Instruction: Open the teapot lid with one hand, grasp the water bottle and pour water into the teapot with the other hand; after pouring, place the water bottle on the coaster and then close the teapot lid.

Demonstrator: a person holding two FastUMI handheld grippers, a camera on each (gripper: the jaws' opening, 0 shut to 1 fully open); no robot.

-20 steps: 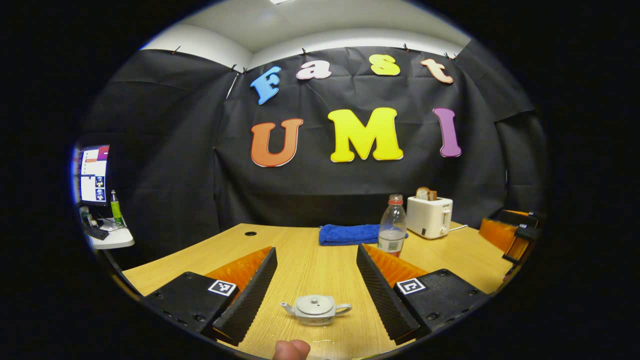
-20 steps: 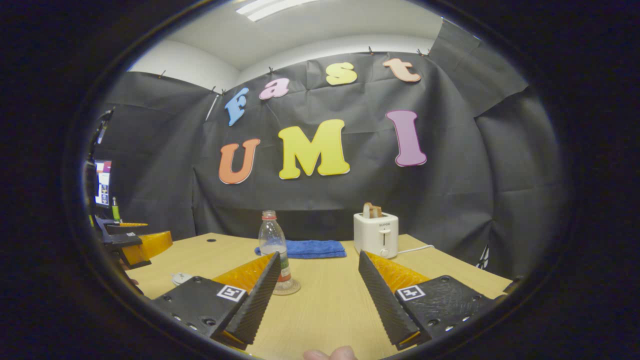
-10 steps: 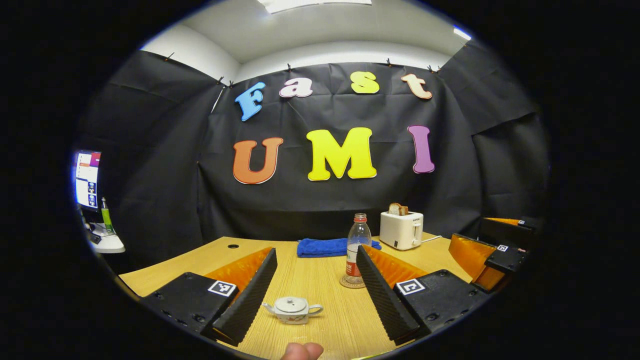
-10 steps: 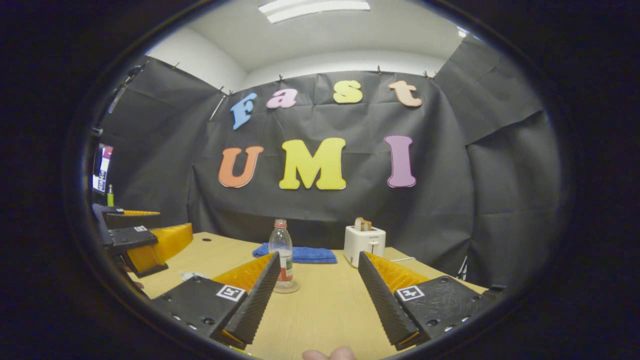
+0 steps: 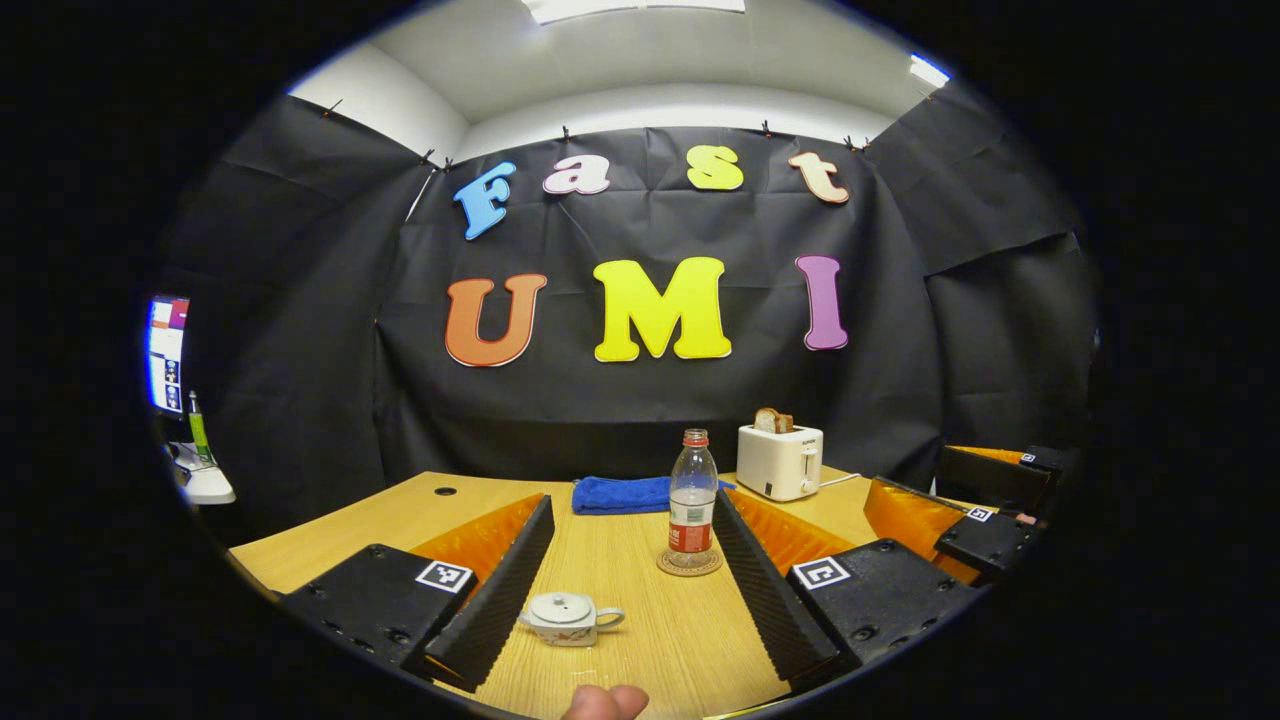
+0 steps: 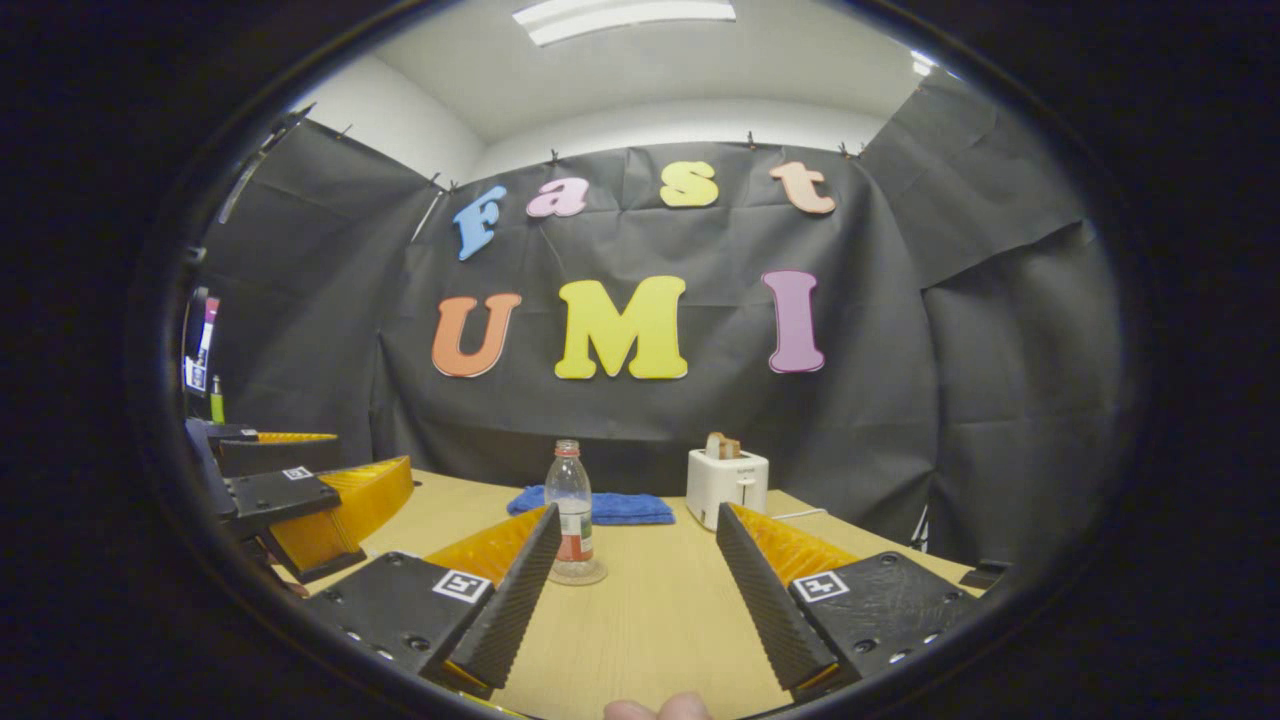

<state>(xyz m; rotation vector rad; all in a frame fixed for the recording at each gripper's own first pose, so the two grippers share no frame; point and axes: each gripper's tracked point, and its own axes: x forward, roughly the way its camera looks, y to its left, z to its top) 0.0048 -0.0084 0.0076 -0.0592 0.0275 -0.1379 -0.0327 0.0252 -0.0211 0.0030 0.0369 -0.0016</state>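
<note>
Both claws gape empty above the desk [image 5: 620,560]: left claw [image 5: 632,590], right claw [image 6: 635,600]. Water bottle [image 5: 691,512] stands on its coaster [image 5: 689,564], teapot [image 5: 566,618] lidded nearby, so the job looks finished

1. Left hand-held gripper [image 5: 635,600]: two wedge-shaped fingers with ridged inner faces, and ribbed translucent panels along their outer sides.
2. Each finger runs back to a blocky mount with round screw heads and a small square black-and-white marker on top.
3. Right hand-held gripper [image 6: 640,600]: same build, same ridged faces, screws and square markers.
4. A fingertip [image 5: 603,702] peeks in at the bottom edge.
</note>
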